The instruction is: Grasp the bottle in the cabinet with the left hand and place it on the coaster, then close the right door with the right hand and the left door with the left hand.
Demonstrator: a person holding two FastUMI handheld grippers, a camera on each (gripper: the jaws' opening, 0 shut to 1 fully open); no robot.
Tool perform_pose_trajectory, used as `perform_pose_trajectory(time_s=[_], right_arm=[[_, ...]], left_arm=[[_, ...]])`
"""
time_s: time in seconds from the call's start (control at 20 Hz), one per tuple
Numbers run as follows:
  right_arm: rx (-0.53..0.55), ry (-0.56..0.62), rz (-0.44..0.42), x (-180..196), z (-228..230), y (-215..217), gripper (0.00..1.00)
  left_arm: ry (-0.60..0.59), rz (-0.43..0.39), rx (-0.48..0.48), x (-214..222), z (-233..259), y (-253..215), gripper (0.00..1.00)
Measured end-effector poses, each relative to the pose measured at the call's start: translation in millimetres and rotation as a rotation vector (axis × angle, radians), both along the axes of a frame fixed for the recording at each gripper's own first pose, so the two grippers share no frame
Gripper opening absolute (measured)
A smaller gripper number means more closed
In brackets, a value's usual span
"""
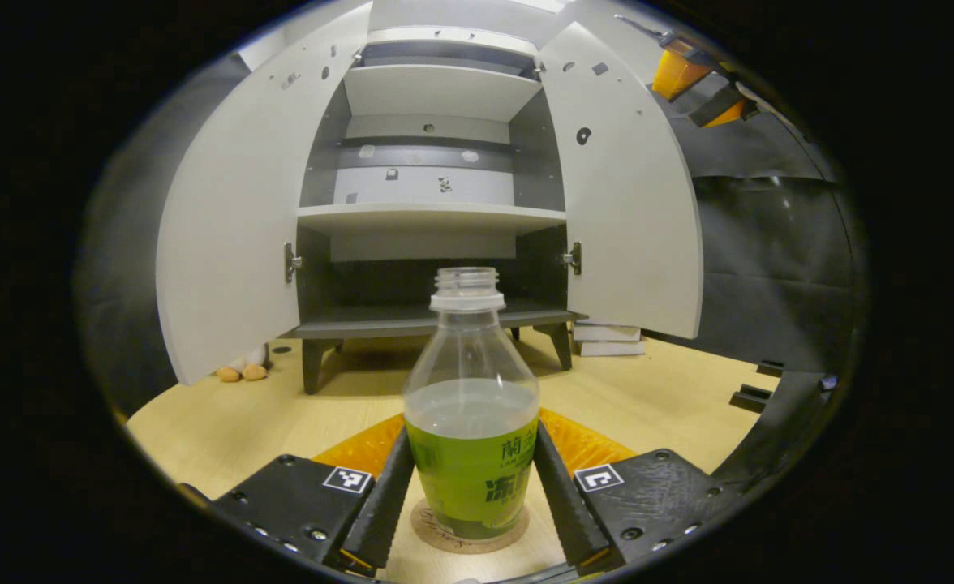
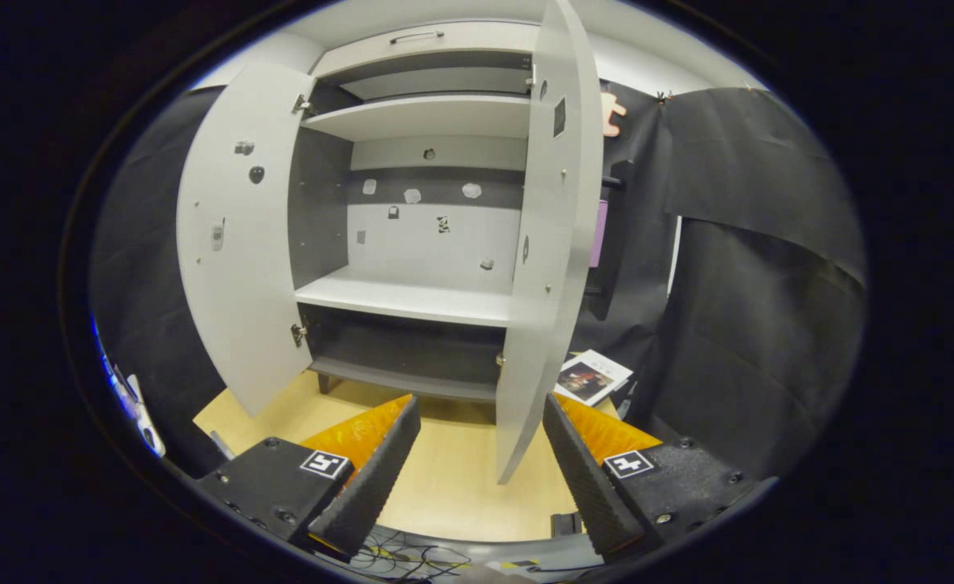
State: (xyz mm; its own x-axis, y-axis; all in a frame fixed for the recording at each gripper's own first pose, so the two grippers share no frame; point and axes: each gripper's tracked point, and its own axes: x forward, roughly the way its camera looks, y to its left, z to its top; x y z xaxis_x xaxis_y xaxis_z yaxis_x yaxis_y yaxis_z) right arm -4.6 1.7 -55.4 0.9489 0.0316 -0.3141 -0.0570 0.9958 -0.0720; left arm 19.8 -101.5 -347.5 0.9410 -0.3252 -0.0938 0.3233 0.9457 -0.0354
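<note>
Left gripper view: wooden floor [image 1: 225, 422], black cloth wall [image 1: 769, 268], cabinet [image 1: 432, 219].

Wooden table [image 1: 672, 405] — coaster [image 1: 432, 531], cabinet [image 1: 436, 320], books [image 1: 607, 339]

The way to the cabinet [image 1: 432, 211] is blocked in the left gripper view by the bottle [image 1: 470, 405], which stands between the fingers [image 1: 388, 495] on the coaster [image 1: 469, 537]. Bare bench [image 1: 655, 397] is left on both sides. In the right gripper view, the right door's [image 2: 546, 243] edge is met just ahead; open bench is seen left of it.
</note>
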Motion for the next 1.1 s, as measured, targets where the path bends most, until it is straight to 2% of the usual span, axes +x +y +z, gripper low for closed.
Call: perform_pose_trajectory(time_s=[0.05, 0.3, 0.35, 0.4, 0.5, 0.55, 0.6, 0.7, 0.75, 0.8, 1.1], right_arm=[[-0.001, 0.001, 0.004, 0.4, 0.2, 1.8, 0.99], [0.000, 0.013, 0.008, -0.8, -5.2, 6.9, 1.00], [-0.002, 0.018, 0.009, -1.2, -7.2, 7.2, 1.00], [-0.001, 0.022, 0.008, -2.0, -9.7, 7.2, 1.00], [0.008, 0.027, 0.008, -3.6, -13.5, 7.9, 1.00], [0.010, 0.029, 0.006, -4.0, -14.3, 7.7, 1.00], [0.013, 0.027, 0.004, -5.3, -15.7, 7.9, 0.99], [0.018, 0.023, 0.000, -6.6, -16.9, 7.2, 0.99], [0.024, 0.022, -0.002, -8.3, -18.6, 7.1, 0.99], [0.027, 0.020, -0.004, -9.4, -19.0, 6.7, 0.99], [0.070, -0.013, -0.025, -14.5, -23.9, 0.3, 0.99]], left_arm=[[-0.001, -0.003, 0.007, -1.2, -1.1, 0.7, 0.76], [-0.003, -0.030, -0.008, -6.0, 6.0, -2.9, 0.79], [-0.011, -0.029, -0.006, -5.7, 10.5, -2.4, 0.92], [-0.017, -0.029, -0.005, -4.7, 15.5, -2.1, 0.94], [-0.034, -0.015, 0.009, -0.9, 27.9, 0.5, 0.95], [-0.040, -0.010, 0.019, 0.8, 35.1, 2.7, 0.92], [-0.053, -0.007, 0.020, 3.4, 44.7, 4.4, 0.98], [-0.084, -0.007, 0.003, 8.2, 69.3, 7.2, 0.97], [-0.099, -0.004, 0.000, 10.2, 82.2, 9.1, 1.00], [-0.120, -0.002, 0.000, 11.1, 94.8, 9.8, 0.97], [-0.223, -0.038, -0.038, 17.0, 190.9, -1.0, 0.99]])
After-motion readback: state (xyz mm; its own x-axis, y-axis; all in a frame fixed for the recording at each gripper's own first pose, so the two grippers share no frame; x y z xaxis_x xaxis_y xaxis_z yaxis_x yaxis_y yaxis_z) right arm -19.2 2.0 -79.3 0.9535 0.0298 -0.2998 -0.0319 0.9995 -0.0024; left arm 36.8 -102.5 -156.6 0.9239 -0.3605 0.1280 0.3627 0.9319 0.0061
